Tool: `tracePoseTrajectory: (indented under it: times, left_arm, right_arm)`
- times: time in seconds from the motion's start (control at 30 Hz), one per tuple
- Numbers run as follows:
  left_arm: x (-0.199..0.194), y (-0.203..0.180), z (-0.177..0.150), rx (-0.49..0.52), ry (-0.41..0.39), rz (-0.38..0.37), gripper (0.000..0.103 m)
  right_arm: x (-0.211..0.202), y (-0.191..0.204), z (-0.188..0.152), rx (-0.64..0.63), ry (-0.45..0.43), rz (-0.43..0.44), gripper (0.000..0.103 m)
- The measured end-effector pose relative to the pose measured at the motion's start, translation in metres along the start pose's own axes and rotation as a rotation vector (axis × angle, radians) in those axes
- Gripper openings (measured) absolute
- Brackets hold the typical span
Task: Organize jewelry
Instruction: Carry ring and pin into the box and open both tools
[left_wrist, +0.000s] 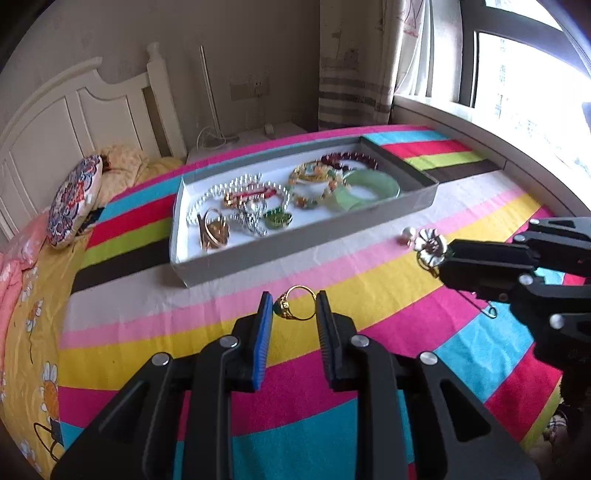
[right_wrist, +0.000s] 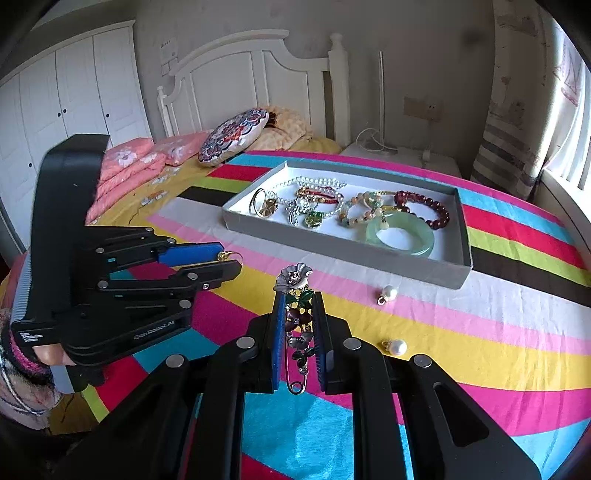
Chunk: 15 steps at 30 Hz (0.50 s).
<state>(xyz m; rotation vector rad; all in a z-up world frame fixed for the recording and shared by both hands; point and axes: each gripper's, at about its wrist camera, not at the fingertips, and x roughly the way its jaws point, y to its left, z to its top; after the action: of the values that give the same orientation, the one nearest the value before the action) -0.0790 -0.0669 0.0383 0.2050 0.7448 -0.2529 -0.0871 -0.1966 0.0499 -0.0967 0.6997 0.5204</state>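
My left gripper (left_wrist: 294, 304) is shut on a gold ring with a green stone (left_wrist: 295, 303), held above the striped cloth; its tip and the ring (right_wrist: 229, 255) show in the right wrist view. My right gripper (right_wrist: 298, 299) is shut on a flower brooch with a safety pin (right_wrist: 295, 314); its flower head (left_wrist: 430, 246) shows at the right gripper's tip in the left wrist view. A grey tray (left_wrist: 295, 254) (right_wrist: 332, 245) holds a pearl necklace, bead bracelets, a green jade bangle (right_wrist: 400, 234) and several smaller pieces.
Two pearl earrings (right_wrist: 387, 294) (right_wrist: 396, 347) lie on the striped cloth in front of the tray; one (left_wrist: 406, 236) shows in the left wrist view. A patterned pillow (right_wrist: 234, 134), pink bedding and a white headboard are behind. A window ledge runs along the right.
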Motion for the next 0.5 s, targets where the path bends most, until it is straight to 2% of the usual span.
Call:
tracePoseTrajectory:
  times: [0.5]
  left_arm:
    - [-0.017, 0.005, 0.03, -0.02, -0.068, 0.007, 0.023]
  right_arm:
    - [-0.014, -0.032, 0.025, 0.028, -0.081, -0.042, 0.015]
